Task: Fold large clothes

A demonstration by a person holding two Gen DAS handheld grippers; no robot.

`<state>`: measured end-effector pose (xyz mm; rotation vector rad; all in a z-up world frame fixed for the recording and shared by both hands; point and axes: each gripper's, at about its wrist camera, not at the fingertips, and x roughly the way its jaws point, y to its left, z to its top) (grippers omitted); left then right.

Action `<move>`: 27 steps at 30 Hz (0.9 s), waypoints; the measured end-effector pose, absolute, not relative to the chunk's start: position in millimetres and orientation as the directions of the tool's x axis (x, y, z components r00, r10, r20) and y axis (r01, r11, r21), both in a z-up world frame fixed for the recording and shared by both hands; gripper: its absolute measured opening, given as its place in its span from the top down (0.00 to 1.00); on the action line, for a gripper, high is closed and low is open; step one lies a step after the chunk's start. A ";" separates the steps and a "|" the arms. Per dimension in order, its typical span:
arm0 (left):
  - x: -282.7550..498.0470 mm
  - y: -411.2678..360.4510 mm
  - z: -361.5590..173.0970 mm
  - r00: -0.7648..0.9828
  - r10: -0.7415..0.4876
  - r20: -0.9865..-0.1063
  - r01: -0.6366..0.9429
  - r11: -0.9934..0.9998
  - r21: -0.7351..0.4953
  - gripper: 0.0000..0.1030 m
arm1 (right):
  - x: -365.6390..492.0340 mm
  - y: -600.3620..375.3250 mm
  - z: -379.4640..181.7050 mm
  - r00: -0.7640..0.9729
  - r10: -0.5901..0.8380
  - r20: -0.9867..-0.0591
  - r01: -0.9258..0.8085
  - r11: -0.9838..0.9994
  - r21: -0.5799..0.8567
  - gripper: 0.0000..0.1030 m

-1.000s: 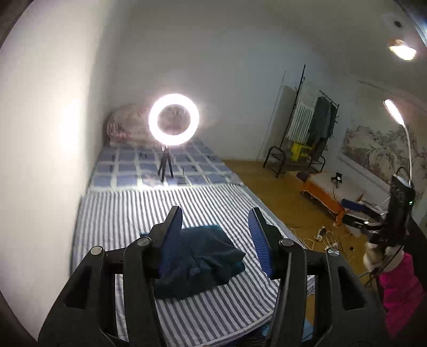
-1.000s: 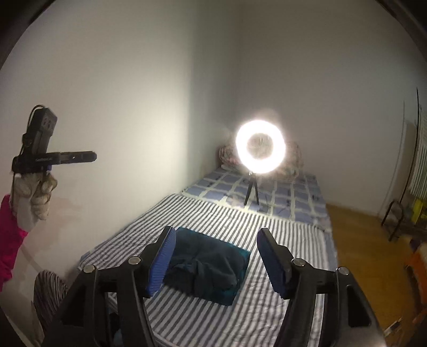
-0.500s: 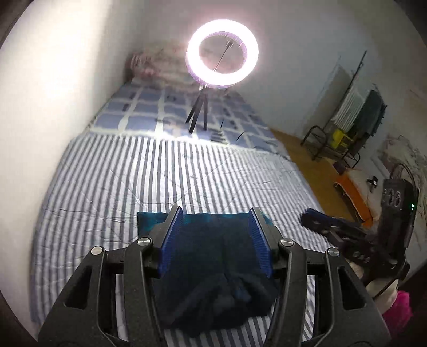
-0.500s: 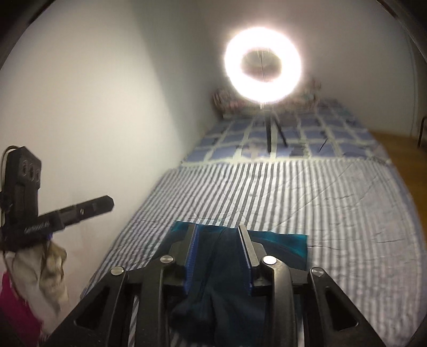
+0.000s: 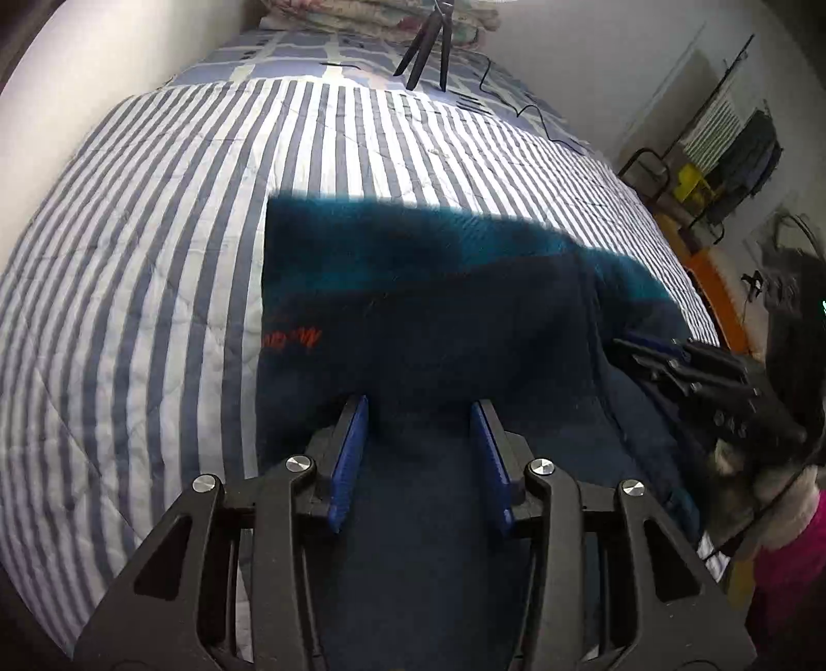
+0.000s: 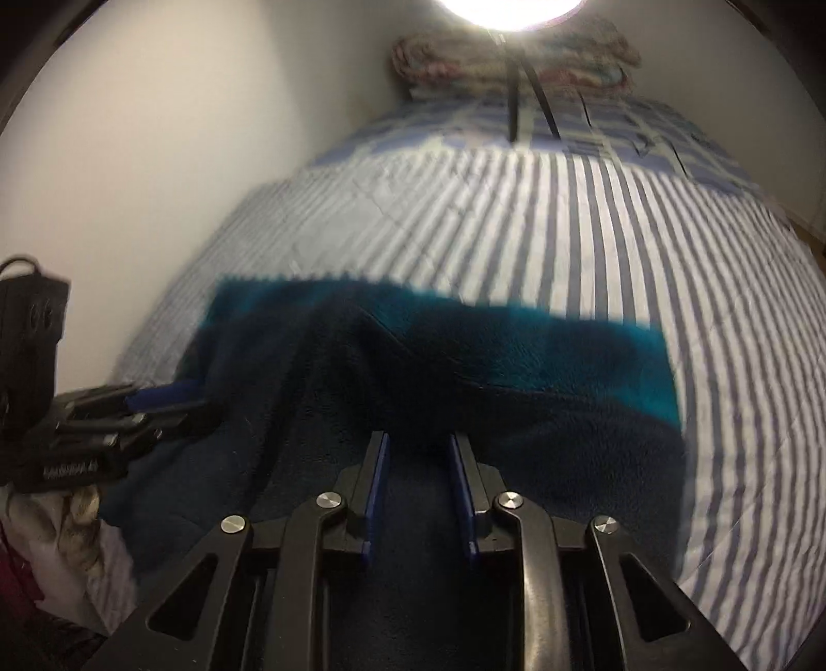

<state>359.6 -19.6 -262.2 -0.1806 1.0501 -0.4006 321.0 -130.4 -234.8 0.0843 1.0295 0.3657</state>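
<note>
Left wrist view: the left hand-held gripper (image 5: 419, 408) sits low in the centre of the frame, pointing down onto a dark navy fleece garment (image 5: 439, 320) that lies folded on the striped bed cover (image 5: 155, 248). Its jaws stand moderately apart and have just been closing; fleece lies between the blue pads (image 5: 351, 454), though whether they press on it cannot be told. The garment fills the centre and lower part of the frame, with a teal band along its upper edge and small orange lettering (image 5: 291, 340) at its left side. The right hand-held gripper (image 5: 645, 351) enters from the right edge, its tips at the garment's right border. A tripod (image 5: 426, 46) stands at the top (legs only in frame). Right wrist view: the right hand-held gripper (image 6: 417, 438) occupies the lower centre, jaws narrow and just been closing, with a raised ridge of the navy fleece at its tips; a firm pinch cannot be confirmed. The left hand-held gripper (image 6: 165, 400) shows at the left edge, tips on the garment. The picture is somewhat blurred. A ring light (image 6: 511, 10) glares at the top.
</note>
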 end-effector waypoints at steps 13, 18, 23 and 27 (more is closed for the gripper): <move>301.5 -37.8 -196.1 0.493 -0.485 -0.723 0.384 0.866 -0.319 0.57 | 215.3 -272.2 -213.2 0.628 0.425 -0.651 0.052 0.812 0.581 0.42; 296.6 -72.0 -204.6 0.426 -0.519 -0.741 0.447 0.833 -0.327 0.57 | 206.0 -283.5 -244.3 0.575 0.520 -0.632 0.095 0.724 0.683 0.45; 304.5 -79.2 -226.0 0.372 -0.522 -0.768 0.439 0.828 -0.350 0.57 | 208.7 -258.2 -231.5 0.528 0.512 -0.678 0.011 0.794 0.608 0.92; 304.1 -67.4 -255.7 0.308 -0.528 -0.792 0.417 0.823 -0.386 0.57 | 212.3 -248.4 -256.4 0.454 0.429 -0.781 0.035 0.867 0.496 0.94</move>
